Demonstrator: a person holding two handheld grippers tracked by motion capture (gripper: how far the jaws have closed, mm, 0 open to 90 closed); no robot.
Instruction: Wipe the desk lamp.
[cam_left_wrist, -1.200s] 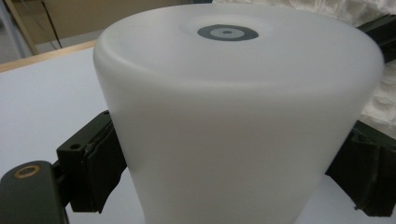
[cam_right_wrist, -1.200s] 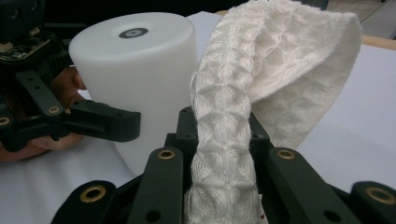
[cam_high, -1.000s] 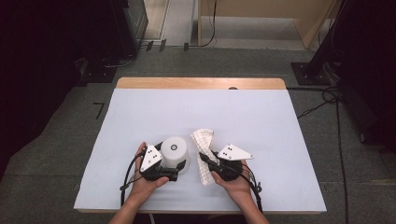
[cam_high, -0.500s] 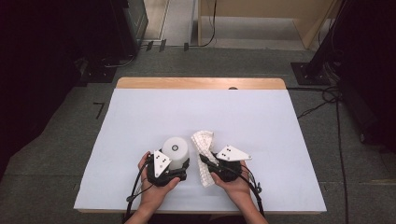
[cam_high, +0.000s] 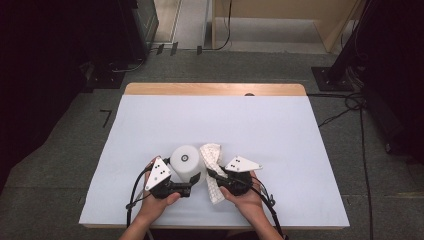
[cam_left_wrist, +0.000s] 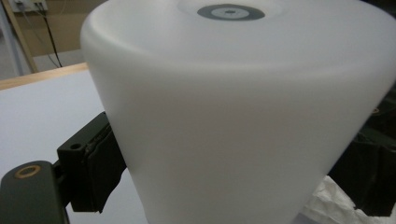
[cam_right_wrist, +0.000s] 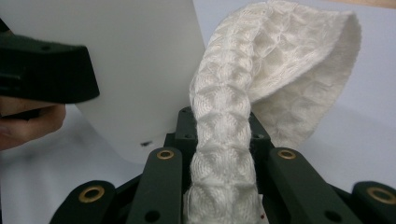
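- The left gripper (cam_high: 192, 181) has just been closing and is now clamping the white cup (cam_high: 185, 162), upside down near the table's (cam_high: 280, 130) front edge.
- The right gripper (cam_high: 215, 176) is pinching the waffle cloth (cam_high: 212, 155) just right of the cup.
- The smooth, tapered cup risks slipping.

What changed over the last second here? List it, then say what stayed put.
The left gripper has just been closing its jaws, and they now clamp the white cup standing upside down on the table. The cup has shifted a little away from the person. The right gripper stays shut on the white cloth, in the same spot.
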